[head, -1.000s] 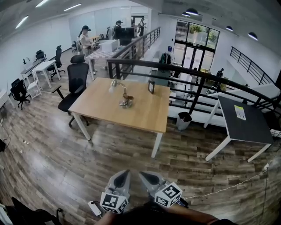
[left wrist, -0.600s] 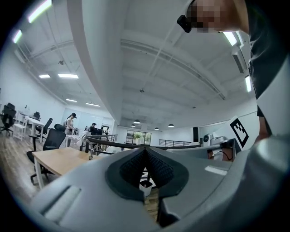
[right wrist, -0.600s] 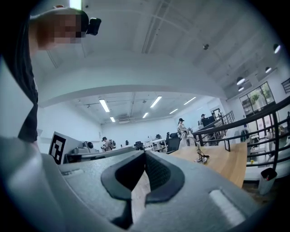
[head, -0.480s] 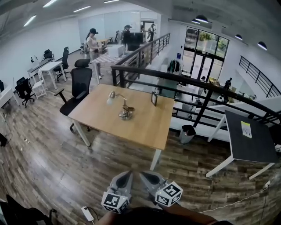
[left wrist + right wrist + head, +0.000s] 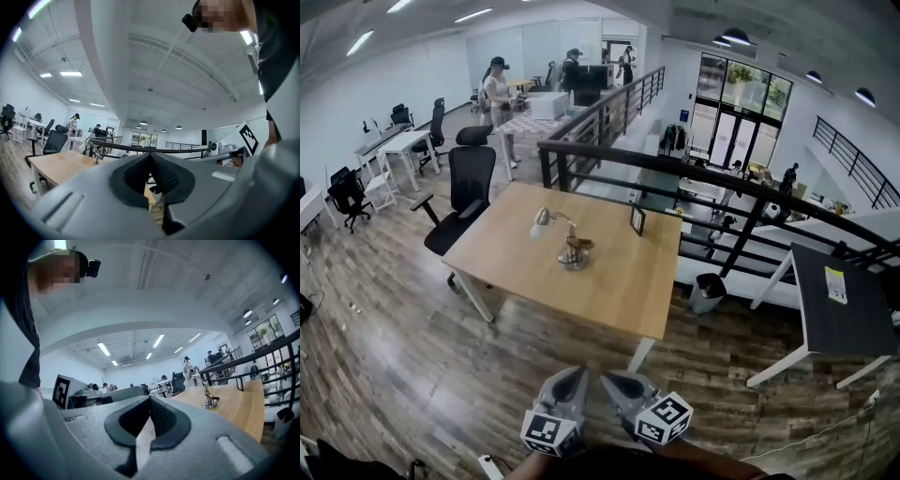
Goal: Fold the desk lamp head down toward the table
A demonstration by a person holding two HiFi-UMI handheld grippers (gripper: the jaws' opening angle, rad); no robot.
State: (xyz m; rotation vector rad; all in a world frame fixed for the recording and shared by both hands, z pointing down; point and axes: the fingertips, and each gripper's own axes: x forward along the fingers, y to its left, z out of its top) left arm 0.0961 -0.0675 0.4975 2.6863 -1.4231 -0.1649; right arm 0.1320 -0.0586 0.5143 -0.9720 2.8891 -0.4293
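Note:
The desk lamp (image 5: pixel 567 239) stands upright on the wooden table (image 5: pixel 609 281), its round base near the table's middle and its head (image 5: pixel 541 219) raised to the left. Both grippers are far from it, over the floor at the bottom of the head view. My left gripper (image 5: pixel 575 373) and right gripper (image 5: pixel 607 379) sit side by side, jaws together and holding nothing. In the right gripper view the lamp (image 5: pixel 206 392) shows ahead to the right of the shut jaws (image 5: pixel 150 399). The left gripper view shows the lamp (image 5: pixel 95 151) small at left beyond its closed jaws (image 5: pixel 150 157).
A small picture frame (image 5: pixel 637 219) stands near the table's far edge. A black office chair (image 5: pixel 467 187) is at the table's left, a black railing (image 5: pixel 694 173) behind it, a bin (image 5: pixel 707 292) and a dark table (image 5: pixel 839 300) to the right. People (image 5: pixel 497 89) stand far back.
The table and lamp have come nearer and look larger in the head view. Both grippers have stayed shut, side by side.

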